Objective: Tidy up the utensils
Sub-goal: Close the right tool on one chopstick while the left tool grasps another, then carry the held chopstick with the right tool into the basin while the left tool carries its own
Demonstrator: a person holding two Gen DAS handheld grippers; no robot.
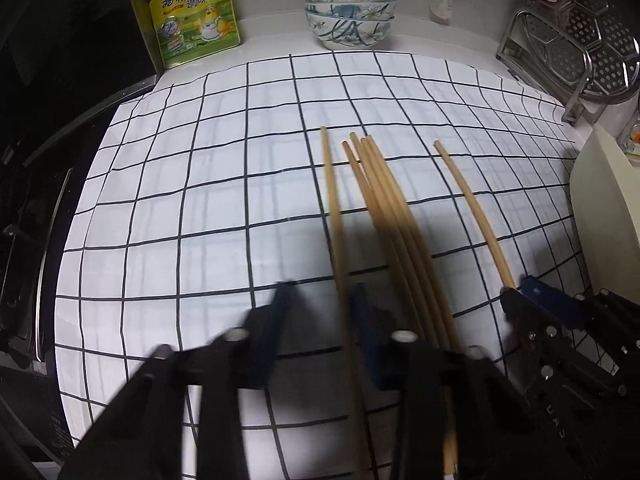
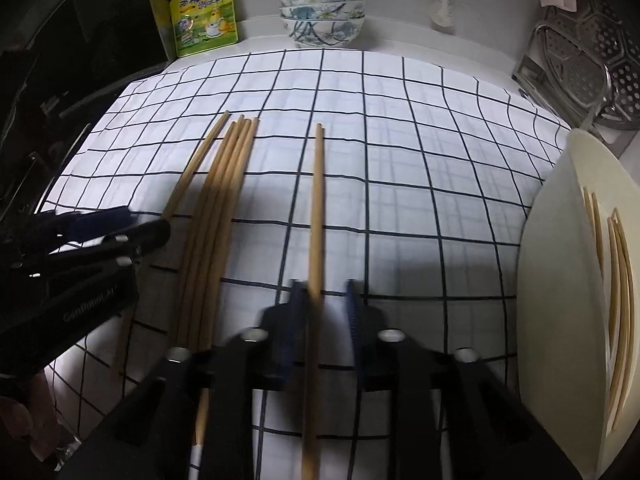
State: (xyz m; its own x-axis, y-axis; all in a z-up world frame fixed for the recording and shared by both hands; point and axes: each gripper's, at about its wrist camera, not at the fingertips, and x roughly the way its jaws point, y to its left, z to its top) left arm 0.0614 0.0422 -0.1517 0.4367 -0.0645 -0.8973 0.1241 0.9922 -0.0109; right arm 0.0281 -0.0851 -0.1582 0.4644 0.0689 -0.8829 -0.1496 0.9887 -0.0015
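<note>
Bamboo chopsticks lie on a white checked cloth. My left gripper straddles a single chopstick; the stick lies against the right finger with a gap to the left finger, so the jaws are open. Just right of it is a bundle of several chopsticks. My right gripper is shut on another lone chopstick, seen pinched at its near end in the left wrist view. A cream holder at the right edge has several chopsticks inside.
Stacked floral bowls and a yellow seasoning pouch stand at the back. A metal rack with steamer plates is at the back right. A dark stove borders the cloth on the left.
</note>
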